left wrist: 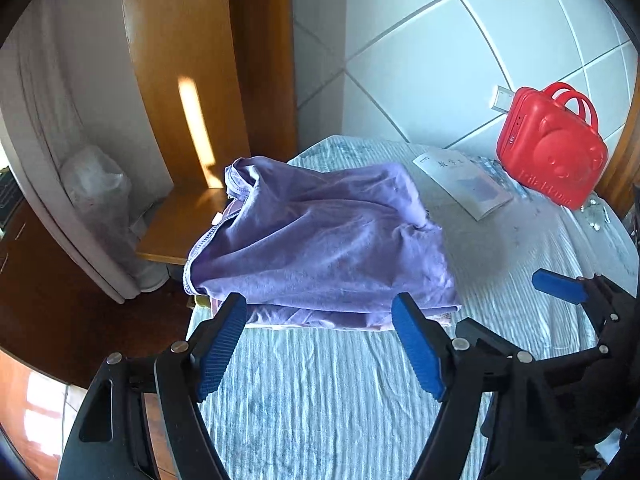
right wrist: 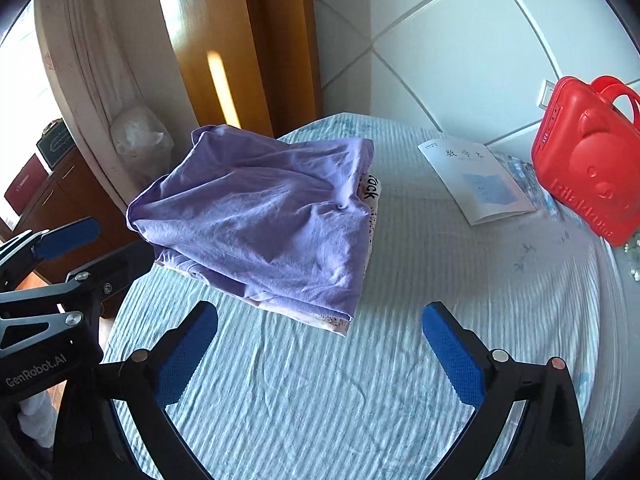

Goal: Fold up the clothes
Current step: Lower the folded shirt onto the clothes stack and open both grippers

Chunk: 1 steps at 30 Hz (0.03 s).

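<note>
White tiled wall (left wrist: 460, 60) and a wooden door (left wrist: 188, 60) stand behind a table covered with a pale blue ribbed cloth (left wrist: 320, 392).

From the left wrist view, the folded purple garment (left wrist: 320, 236) lies on this cloth, at the left edge of the table, with some other folded clothes under it. The left gripper (left wrist: 320, 344) is just in front of the garment; its blue pads (left wrist: 418, 346) stand wide apart and nothing is between them. Behind the garment and to its right lies a white booklet (left wrist: 464, 184), and farther right stands a red toy case (left wrist: 552, 148). The right gripper (left wrist: 560, 286) shows partly at the right of the garment.

From the right wrist view, the purple garment (right wrist: 260, 216) sits on the same cloth, and a printed white fabric (right wrist: 372, 196) shows from under its right side. The right gripper (right wrist: 320, 354) is near the front of the garment, apart from it, jaws fully spread and empty. The booklet (right wrist: 476, 180) and the red case (right wrist: 588, 168) are to the right of the garment. The left gripper (right wrist: 60, 240) appears at the garment's left side.
</note>
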Available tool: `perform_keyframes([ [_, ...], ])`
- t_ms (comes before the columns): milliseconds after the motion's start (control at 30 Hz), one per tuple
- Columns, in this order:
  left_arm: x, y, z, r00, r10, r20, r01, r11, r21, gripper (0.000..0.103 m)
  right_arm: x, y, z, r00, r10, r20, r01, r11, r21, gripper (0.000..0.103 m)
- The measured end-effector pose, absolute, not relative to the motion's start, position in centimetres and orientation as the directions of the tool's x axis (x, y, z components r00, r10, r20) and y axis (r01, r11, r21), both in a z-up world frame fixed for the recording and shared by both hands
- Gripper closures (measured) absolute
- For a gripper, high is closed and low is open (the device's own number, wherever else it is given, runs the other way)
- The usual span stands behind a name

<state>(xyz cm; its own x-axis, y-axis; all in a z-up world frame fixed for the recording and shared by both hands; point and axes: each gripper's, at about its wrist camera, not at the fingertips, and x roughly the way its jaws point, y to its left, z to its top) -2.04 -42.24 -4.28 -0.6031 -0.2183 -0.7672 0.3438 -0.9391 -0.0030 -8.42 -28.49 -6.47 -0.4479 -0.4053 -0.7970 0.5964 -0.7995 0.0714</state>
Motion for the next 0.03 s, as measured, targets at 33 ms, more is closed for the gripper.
perform_keyframes([
  [33, -2.07, -42.35, -4.40, -0.602, -0.214, -0.769, 0.342, -0.940, -0.006, 0.027, -8.40, -28.51, -6.51, -0.447, -0.403, -0.799, 0.595, -0.801, 0.070, 0.000],
])
